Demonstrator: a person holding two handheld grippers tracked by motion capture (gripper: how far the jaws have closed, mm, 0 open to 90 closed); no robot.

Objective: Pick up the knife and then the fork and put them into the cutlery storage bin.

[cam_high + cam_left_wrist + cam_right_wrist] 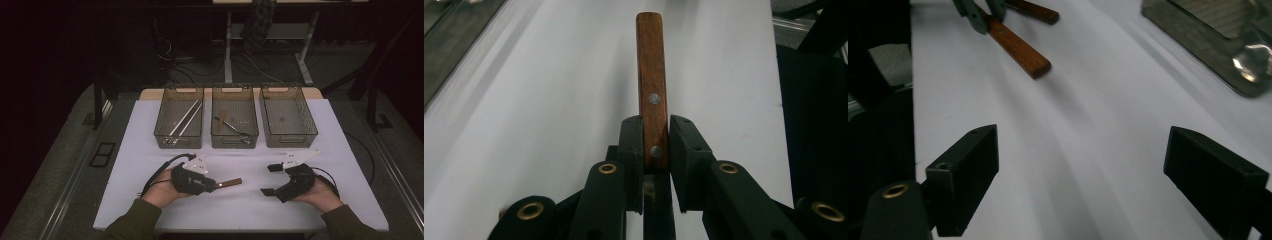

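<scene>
1. Handle [652, 85]: a brown wooden one with two rivets, clamped between the left gripper's [216, 186] fingers [631, 150] and sticking straight out past them.
2. In the high view the handle [232, 182] points right, over the white counter [150, 130], near its front edge.
3. Right gripper [267, 180] sits well apart to the right, its fingers [965, 175] wide with bare counter between them.
4. Three bins stand in a row at the counter's back: left bin [165, 135] holds long metal pieces, middle bin [235, 140] another utensil; right bin [305, 130] shows a mesh floor.
</scene>
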